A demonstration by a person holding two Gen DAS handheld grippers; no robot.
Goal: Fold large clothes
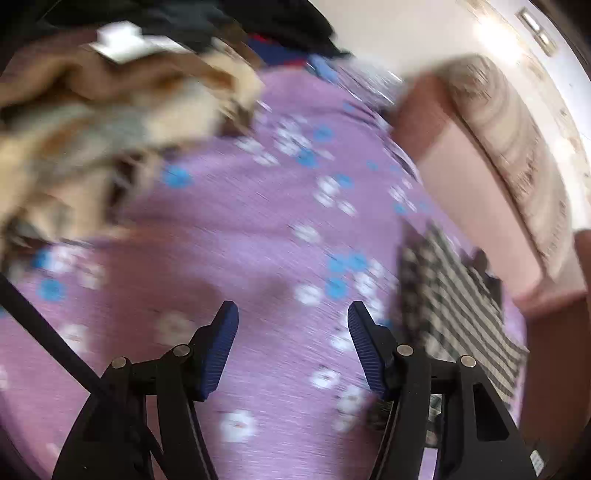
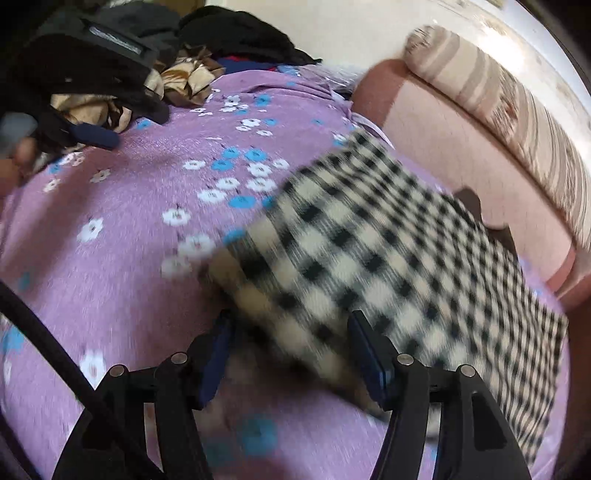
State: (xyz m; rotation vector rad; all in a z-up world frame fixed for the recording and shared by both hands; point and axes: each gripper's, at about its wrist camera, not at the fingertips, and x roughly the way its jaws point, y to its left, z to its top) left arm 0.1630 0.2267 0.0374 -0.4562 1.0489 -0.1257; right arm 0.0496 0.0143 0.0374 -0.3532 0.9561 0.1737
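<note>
A folded black-and-cream checked garment (image 2: 388, 258) lies on the purple flowered bedsheet (image 2: 129, 206); it also shows at the right in the left wrist view (image 1: 454, 295). My right gripper (image 2: 290, 354) is open, its jaws wide apart over the garment's near corner, which lies between them. My left gripper (image 1: 293, 347) is open and empty above the bare sheet (image 1: 240, 229); it shows at the far left in the right wrist view (image 2: 92, 134). A crumpled tan and brown garment (image 1: 92, 129) lies ahead-left of it. Both views are motion-blurred.
A pile of dark clothes (image 2: 229, 33) lies at the bed's far end, beside the tan garment (image 2: 184, 77). A pink headboard or sofa edge (image 2: 443, 122) with a striped cushion (image 2: 517, 110) runs along the right. A black cable (image 1: 44, 332) crosses the lower left.
</note>
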